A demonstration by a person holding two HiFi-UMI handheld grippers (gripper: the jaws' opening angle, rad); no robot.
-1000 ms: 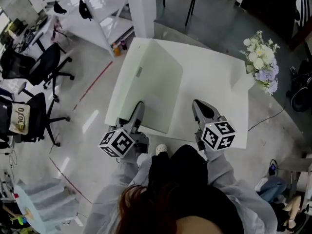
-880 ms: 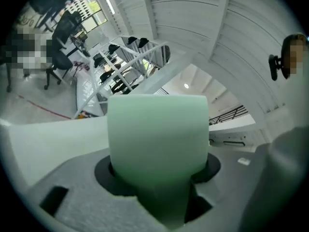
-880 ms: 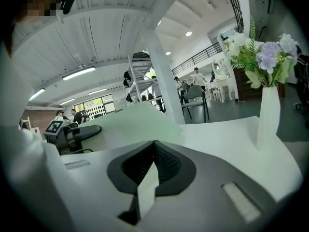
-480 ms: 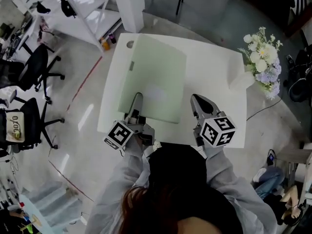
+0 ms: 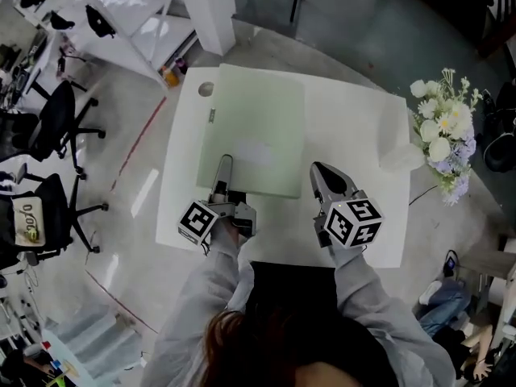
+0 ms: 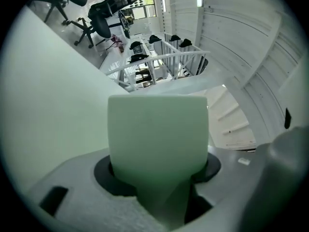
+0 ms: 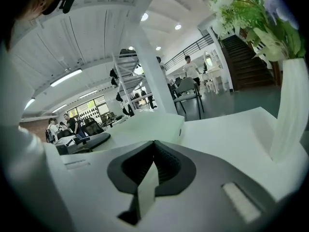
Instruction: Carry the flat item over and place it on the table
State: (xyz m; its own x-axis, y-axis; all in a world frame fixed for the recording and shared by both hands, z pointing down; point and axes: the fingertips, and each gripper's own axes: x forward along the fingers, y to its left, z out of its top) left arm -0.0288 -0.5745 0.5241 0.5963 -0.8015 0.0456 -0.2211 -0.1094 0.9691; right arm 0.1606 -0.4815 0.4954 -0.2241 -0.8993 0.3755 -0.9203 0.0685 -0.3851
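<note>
A pale green flat board (image 5: 254, 131) lies over the left half of the white table (image 5: 355, 135). My left gripper (image 5: 224, 161) is at the board's near edge and shut on it. In the left gripper view the board (image 6: 43, 110) fills the left side and runs in between the jaws of that gripper (image 6: 159, 144). My right gripper (image 5: 318, 170) hovers over bare tabletop just right of the board's near corner, its jaws shut with nothing in them. The right gripper view shows the closed right gripper (image 7: 149, 178) and the board (image 7: 145, 124) beyond it.
A white vase (image 5: 401, 156) with flowers (image 5: 443, 131) stands at the table's right edge. A white pillar (image 5: 205, 6) and shelving (image 5: 137, 14) stand beyond the far left corner. Office chairs (image 5: 56, 119) are on the floor to the left.
The board, held raised and overhanging the table's near edge a second ago, has moved forward and come down flat on the table with my left gripper. The right gripper stayed beside it.
</note>
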